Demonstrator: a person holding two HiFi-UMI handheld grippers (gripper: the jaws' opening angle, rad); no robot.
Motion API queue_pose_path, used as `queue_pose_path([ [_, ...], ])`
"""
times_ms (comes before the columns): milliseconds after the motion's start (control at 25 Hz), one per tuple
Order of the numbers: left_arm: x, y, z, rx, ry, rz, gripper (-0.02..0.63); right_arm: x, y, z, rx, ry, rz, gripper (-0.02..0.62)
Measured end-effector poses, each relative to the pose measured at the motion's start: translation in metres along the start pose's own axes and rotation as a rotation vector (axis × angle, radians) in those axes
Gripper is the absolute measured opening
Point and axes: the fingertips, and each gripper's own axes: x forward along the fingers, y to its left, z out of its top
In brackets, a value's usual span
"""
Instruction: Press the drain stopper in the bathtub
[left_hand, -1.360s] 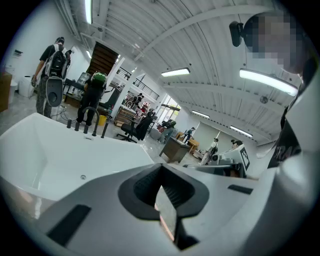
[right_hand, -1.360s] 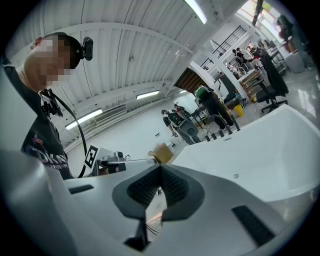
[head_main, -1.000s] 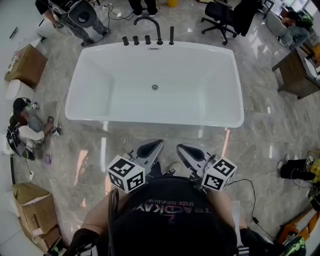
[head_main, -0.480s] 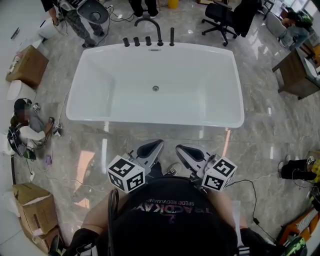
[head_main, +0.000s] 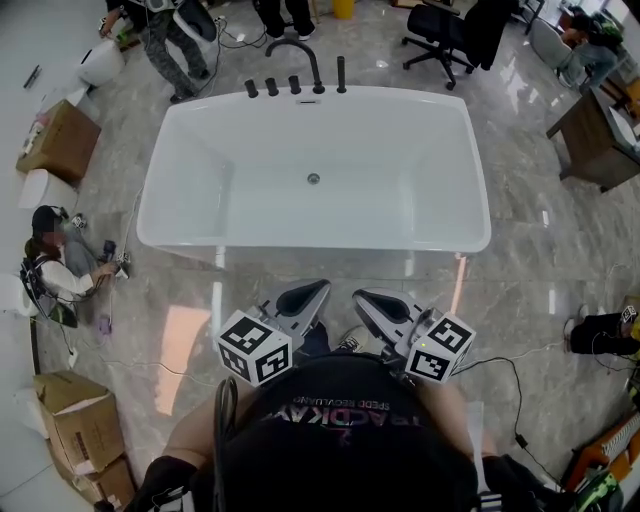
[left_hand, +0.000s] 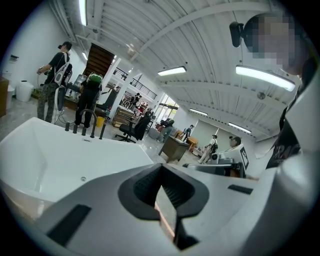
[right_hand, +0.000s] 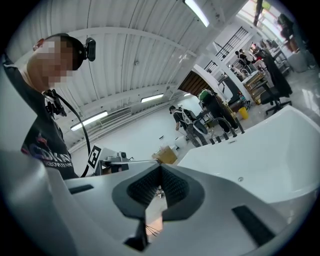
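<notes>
Barely anything has moved over the last second. The left gripper (head_main: 316, 290) and right gripper (head_main: 362, 297) still hang close to the person's chest, side by side. Each one's own view shows its fingers (left_hand: 145, 186) shut tip to tip with nothing between them. The tub (head_main: 300, 245) has slid only slightly nearer in the head view, so the person seems to be edging forward rather than reaching. A bystander (head_main: 175, 40) far beyond the fingers has walked a little, which has no bearing on the job.

The stopper (head_main: 313, 179) sits well ahead of both pairs of fingers and below them, in the middle of the tub floor, untouched. The near rim lies between it and the fingers. I judge the press has not begun. One gripper has yet to cross that rim and come down into the basin, and closed fingers should serve well as a blunt tip for pushing.
</notes>
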Motion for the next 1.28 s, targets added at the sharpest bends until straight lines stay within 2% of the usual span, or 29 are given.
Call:
queue_pose_path([
  [640, 0.01, -0.013, -0.011, -0.01, 0.036, -0.009, 0.008, -0.019, -0.005, 0.0, 0.017, -0.041, -0.028, 0.015],
  [1040, -0.001, -0.006, -0.006, -0.008, 0.016, 0.025, 0.008, -0.011, -0.001, 0.003, 0.017, -0.055, -0.007, 0.015],
  [1280, 0.001, 0.01, -0.002, -0.032, 0.009, 0.007, 0.008, -0.001, -0.006, 0.004, 0.016, -0.045, -0.037, 0.015],
])
